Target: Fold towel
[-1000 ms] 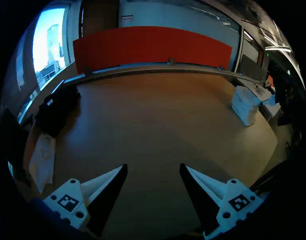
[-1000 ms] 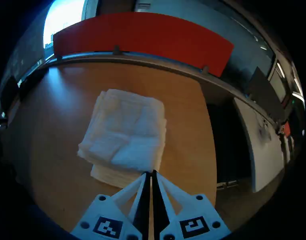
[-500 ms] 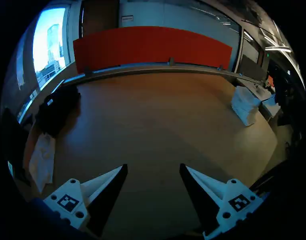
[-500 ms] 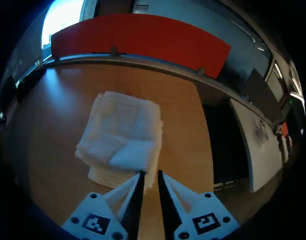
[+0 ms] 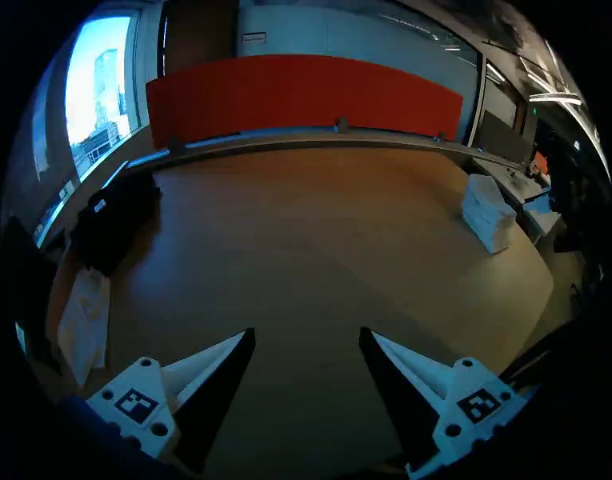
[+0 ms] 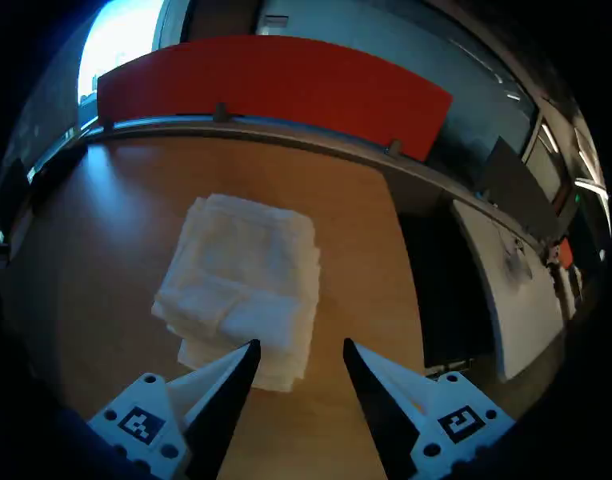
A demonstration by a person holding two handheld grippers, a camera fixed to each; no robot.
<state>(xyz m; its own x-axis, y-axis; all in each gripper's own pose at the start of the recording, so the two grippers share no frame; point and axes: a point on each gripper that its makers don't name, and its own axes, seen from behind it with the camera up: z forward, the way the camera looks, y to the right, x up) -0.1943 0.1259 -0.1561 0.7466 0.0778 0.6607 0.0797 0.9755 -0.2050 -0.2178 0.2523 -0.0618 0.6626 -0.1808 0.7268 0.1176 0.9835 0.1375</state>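
Right claw (image 6: 300, 344): now parted, was closed a second ago; fold apparently finished, hence release. Towel (image 6: 242, 280): folded stack on counter (image 6: 362, 240), just ahead of it. Left claw (image 5: 306, 332): spread wide, idle.

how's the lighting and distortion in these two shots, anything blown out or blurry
Left gripper view: the window is blown out, the table darkens toward the near edge, the red partition bows from fisheye. Right gripper view: the folded towels are sharp and evenly lit, window sheen on the table's far left.
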